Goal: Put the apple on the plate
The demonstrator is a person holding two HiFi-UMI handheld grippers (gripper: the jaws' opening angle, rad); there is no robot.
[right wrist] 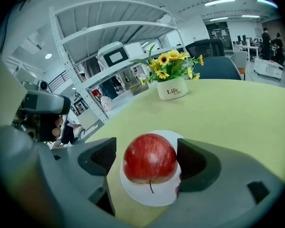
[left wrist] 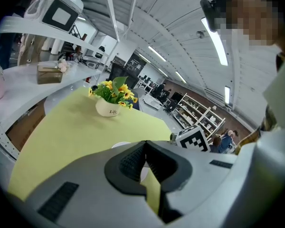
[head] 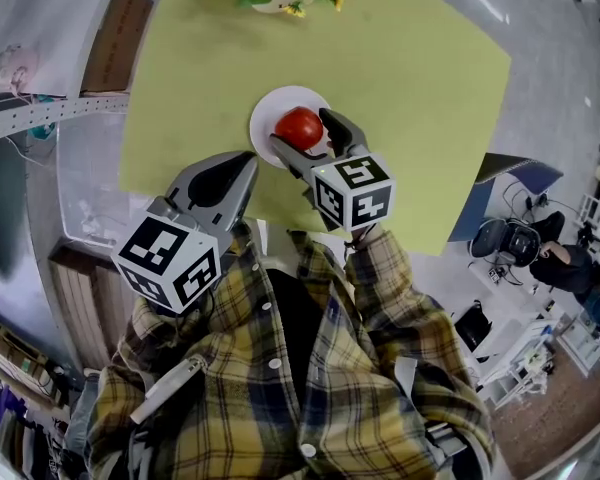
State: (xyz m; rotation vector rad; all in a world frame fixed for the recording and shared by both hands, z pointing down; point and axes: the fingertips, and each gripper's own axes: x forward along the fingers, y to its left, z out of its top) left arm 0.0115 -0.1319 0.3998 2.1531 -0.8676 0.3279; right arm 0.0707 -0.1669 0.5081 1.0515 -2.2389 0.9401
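Now the round red apple (right wrist: 149, 158) is sitting on the white round plate (right wrist: 154, 197), between the right gripper (right wrist: 147, 161)'s spread jaws; the left gripper (left wrist: 145, 163)'s jaws are pressing together.

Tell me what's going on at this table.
A person holds a pair of tongs in each hand over a green table. The right tongs straddle a red apple that sits on the white plate. Their jaws are apart, with a gap showing on one side, so the apple looks set down. The left tongs are shut on nothing, held back by the table's near edge. A pot of yellow flowers stands at the far side.
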